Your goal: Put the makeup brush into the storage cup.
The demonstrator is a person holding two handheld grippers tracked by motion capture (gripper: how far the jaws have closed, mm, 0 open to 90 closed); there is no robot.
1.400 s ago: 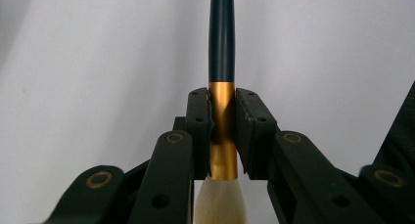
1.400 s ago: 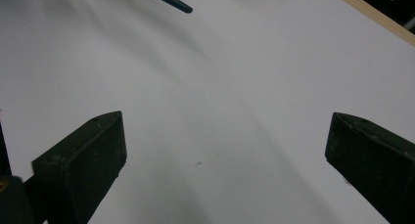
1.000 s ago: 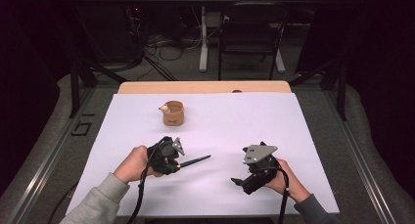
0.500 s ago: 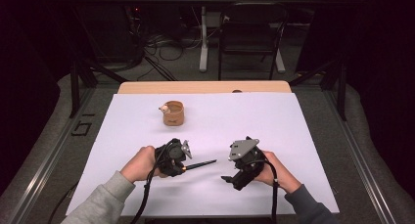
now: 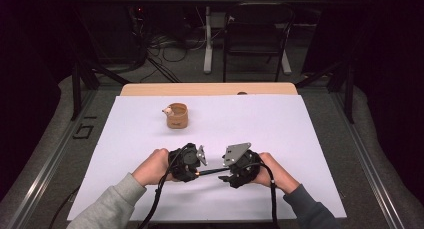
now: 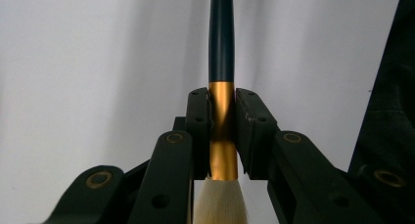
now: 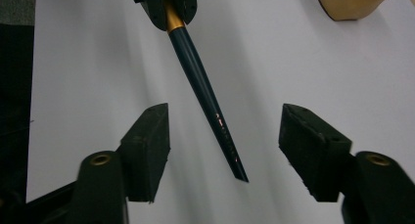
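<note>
A brush with a dark teal handle (image 6: 221,38), a gold ferrule and pale bristles is clamped at the ferrule in my left gripper (image 6: 222,106), which is shut on it. In the high view the left gripper (image 5: 199,168) holds the brush (image 5: 212,172) level above the white table, handle pointing right. My right gripper (image 7: 225,136) faces it. Its jaws have just been closing, and the handle's tapered end (image 7: 222,131) lies between them without touching either pad. In the high view the right gripper (image 5: 231,173) sits just right of the left one.
A small wooden cup (image 5: 177,115) with something pale in it stands on the white table cover (image 5: 280,124) at the back left, and its edge shows in the right gripper view (image 7: 357,1). A chair and cables lie beyond the table's far edge.
The two hands have come together near the table's front. The right gripper moved left up to the brush's handle end, and the left gripper carried the brush a little to the right.
</note>
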